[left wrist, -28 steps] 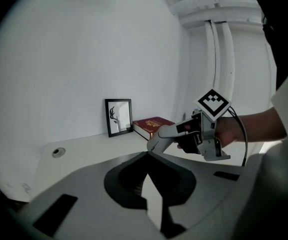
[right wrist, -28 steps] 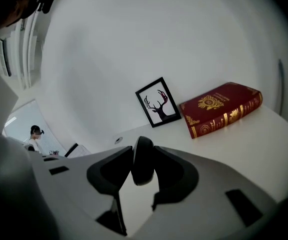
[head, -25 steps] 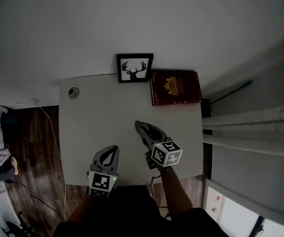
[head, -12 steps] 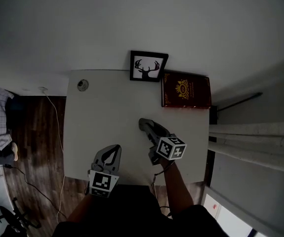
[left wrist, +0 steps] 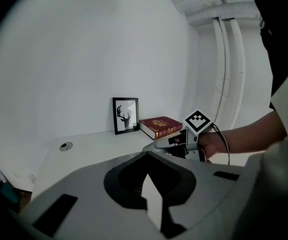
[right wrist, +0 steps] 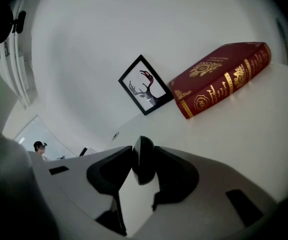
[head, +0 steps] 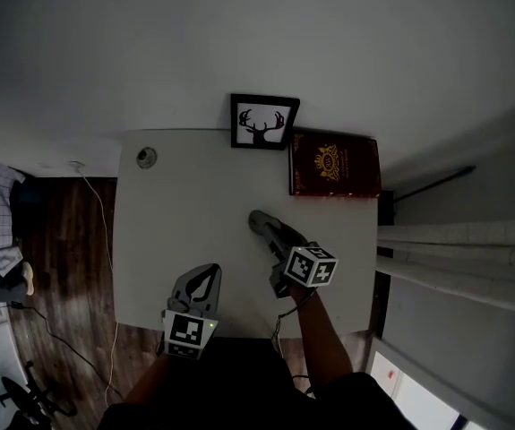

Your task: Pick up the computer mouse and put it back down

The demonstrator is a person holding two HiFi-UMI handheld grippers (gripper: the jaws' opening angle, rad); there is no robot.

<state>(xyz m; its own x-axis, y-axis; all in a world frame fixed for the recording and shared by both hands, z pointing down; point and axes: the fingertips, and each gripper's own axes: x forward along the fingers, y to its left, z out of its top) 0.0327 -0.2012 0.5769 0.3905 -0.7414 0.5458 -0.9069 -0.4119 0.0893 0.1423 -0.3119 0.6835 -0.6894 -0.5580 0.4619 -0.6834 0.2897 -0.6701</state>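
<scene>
A dark computer mouse (right wrist: 142,160) stands on edge between the jaws of my right gripper (right wrist: 141,154), which is shut on it. In the head view that gripper (head: 257,221) reaches over the middle of the white table (head: 176,222), and the mouse shows only as a dark spot at its tips. Whether the mouse touches the tabletop I cannot tell. My left gripper (head: 205,272) rests near the table's front edge, shut with nothing in it. The left gripper view shows its closed jaws (left wrist: 147,156) and the right gripper (left wrist: 159,144) beyond them.
A framed deer picture (head: 264,122) leans against the wall at the table's back. A red book (head: 334,165) lies to its right. A round cable grommet (head: 147,157) sits in the back left corner. A cable hangs off the table's left side over wooden floor.
My right gripper has sunk a little toward the tabletop and rolled, still holding the mouse. The left gripper has stayed where it was.
</scene>
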